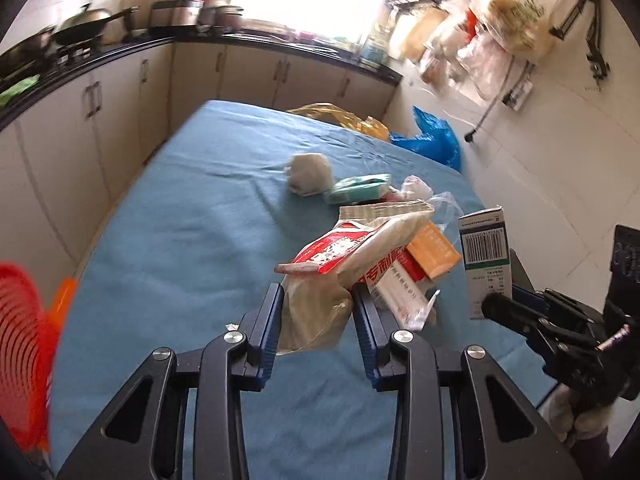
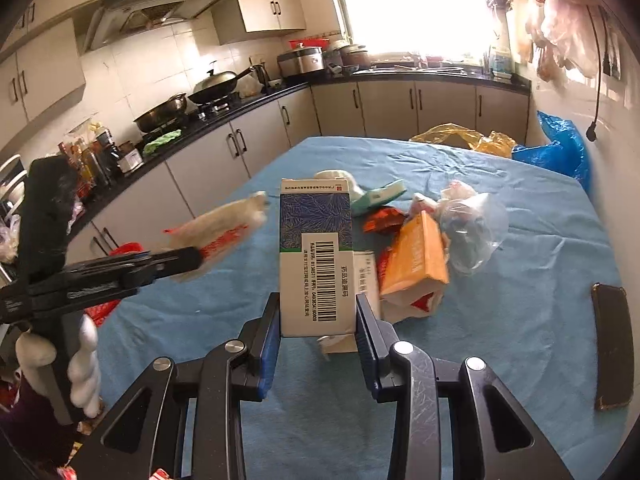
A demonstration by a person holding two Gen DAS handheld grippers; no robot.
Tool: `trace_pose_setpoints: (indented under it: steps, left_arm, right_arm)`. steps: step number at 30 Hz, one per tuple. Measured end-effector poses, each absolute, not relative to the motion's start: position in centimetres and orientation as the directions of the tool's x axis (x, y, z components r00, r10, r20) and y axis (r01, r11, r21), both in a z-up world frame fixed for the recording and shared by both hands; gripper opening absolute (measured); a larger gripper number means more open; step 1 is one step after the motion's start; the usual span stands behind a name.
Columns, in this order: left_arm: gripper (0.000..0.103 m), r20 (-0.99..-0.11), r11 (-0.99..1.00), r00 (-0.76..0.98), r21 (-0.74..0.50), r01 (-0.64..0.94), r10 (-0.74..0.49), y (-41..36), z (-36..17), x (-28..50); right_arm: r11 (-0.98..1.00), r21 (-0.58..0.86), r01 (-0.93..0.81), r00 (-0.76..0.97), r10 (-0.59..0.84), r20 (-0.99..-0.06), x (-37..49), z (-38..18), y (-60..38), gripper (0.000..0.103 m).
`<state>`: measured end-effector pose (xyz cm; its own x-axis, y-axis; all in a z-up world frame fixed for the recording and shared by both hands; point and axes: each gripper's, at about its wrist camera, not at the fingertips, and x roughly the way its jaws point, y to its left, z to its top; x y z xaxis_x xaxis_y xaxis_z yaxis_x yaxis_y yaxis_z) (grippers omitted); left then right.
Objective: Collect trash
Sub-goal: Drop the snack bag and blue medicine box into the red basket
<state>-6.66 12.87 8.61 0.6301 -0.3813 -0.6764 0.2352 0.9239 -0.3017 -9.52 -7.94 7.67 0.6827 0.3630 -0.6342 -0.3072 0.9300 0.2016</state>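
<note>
Left gripper (image 1: 318, 300): clamped on crumpled wrapper (image 1: 320, 304) — slippage was judged possible, thin film.
Right gripper (image 2: 318, 312): clamped on medicine box (image 2: 316, 256) — crushing risked.

Left claw (image 1: 318, 312): black angular linkage arms, round silver screws at pivots, blue ribbed finger pads (image 1: 269, 322). Right claw (image 2: 318, 320): same build, scuffed black arm. White knitted glove (image 2: 86, 368) on hand, dark purple sleeve.

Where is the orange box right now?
The orange box lies on the blue tablecloth in the trash pile, just right of the barcode box held in the right gripper.
</note>
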Motion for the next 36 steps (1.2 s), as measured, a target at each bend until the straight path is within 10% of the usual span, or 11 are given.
trace_pose_setpoints:
  steps: [17, 36]
  left_arm:
    - [0.034, -0.665, 0.958, 0.747, -0.199, -0.205, 0.022, 29.1, 7.2, -17.2]
    - [0.035, -0.707, 0.895, 0.681, -0.16, -0.416, 0.191, 42.1, 3.6, -16.8]
  right_arm:
    - [0.871, 0.18, -0.457, 0.574, 0.443, -0.689, -10.8, 5.5, 5.0, 0.038]
    - [0.727, 0.28, -0.627, 0.368, 0.593, -0.716, -5.5, 3.7, 25.6, 0.039]
